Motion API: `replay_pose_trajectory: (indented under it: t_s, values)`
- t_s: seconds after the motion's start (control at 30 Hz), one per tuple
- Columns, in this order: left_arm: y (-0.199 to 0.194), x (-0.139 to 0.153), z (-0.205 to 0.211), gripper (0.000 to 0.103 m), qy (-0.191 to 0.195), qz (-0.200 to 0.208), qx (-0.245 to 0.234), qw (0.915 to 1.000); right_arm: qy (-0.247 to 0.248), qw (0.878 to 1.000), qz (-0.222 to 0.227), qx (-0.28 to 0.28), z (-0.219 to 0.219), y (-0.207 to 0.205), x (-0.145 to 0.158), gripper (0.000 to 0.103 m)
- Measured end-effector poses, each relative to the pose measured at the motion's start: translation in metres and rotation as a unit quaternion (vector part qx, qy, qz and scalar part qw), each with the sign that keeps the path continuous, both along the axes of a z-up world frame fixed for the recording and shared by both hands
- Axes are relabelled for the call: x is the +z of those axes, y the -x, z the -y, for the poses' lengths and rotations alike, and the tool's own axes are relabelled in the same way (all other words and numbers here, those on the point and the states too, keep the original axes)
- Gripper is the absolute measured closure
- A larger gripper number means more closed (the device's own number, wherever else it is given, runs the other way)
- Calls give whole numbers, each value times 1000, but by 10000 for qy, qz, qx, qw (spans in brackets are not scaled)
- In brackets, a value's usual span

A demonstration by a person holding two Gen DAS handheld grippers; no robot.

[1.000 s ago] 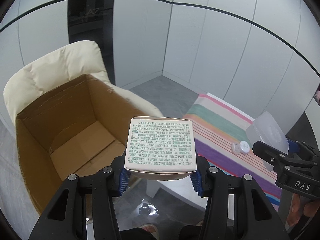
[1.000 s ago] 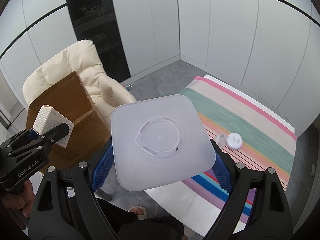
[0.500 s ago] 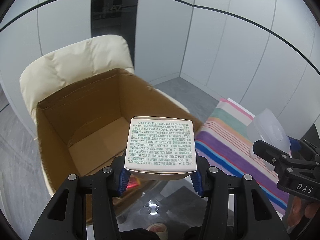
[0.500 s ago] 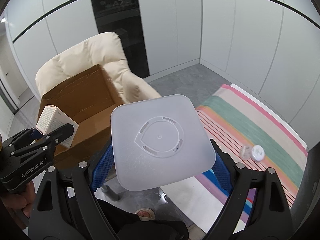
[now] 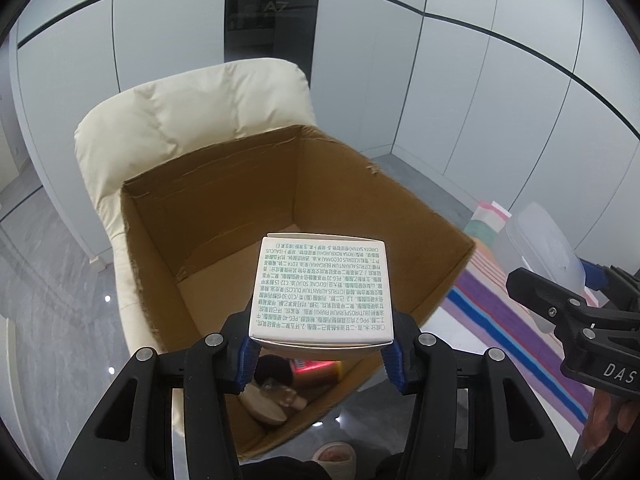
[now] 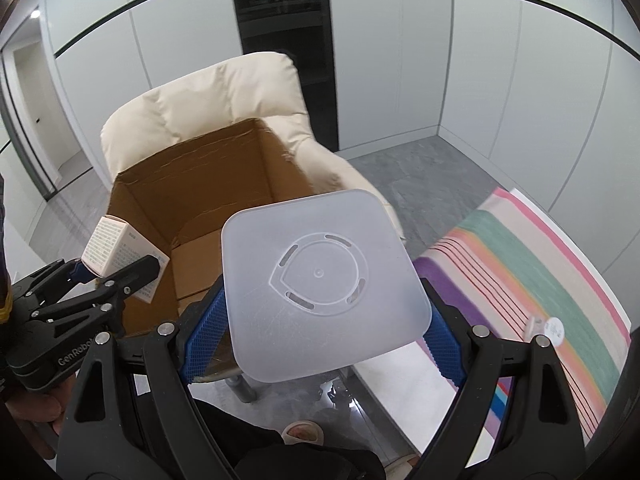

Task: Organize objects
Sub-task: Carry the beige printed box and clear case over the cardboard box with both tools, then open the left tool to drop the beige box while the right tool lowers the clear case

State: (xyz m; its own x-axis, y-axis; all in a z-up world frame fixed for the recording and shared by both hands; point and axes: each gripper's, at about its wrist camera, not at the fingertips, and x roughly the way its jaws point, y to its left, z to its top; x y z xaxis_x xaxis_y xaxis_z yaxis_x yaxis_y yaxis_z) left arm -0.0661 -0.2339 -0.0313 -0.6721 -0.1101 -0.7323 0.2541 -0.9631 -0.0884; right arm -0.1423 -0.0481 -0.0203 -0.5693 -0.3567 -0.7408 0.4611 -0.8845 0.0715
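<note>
Cream padded armchair [image 5: 192,120] bears the open brown cardboard box [image 5: 328,184]. Over the box, the left gripper [image 5: 320,356] clamps a small white printed carton [image 5: 322,292]; only the left view shows a red-labelled tin [image 5: 316,366] and round wooden piece [image 5: 262,402] inside. Right of the box, the right gripper [image 6: 320,336] pinches a frosted square plastic lid [image 6: 320,284]; only its view shows a white disc [image 6: 555,330] on the striped rug [image 6: 540,264].

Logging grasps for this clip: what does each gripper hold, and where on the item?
The left gripper clamps the small printed carton by its two opposite sides at the near end. The right gripper clamps the translucent plastic container across its side walls.
</note>
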Motion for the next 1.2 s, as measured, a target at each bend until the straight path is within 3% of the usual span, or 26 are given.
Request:
replay_pose_trajectory:
  t_s: [0.23,0.33,0.5,0.7,1.2]
  values:
    - [-8,-1,11,49,113,-8,18,9999,-30,9997,-1,233,29,-3,-2,14]
    - [-12,0,20,41,63,-1,81,9999,-33,9995,-2,312,39,-3,-2,14]
    - [-24,7,42,15,38,-171,361,9992,-29,9990,1,452,57,-5,-3,14]
    - [-39,12,68,1,35,-255,702,9972,-36,9983,29,585,79,-7,-5,14]
    - [-72,13,122,0,72,-231,1333,9908,-155,9929,64,1178,140,-27,-11,13]
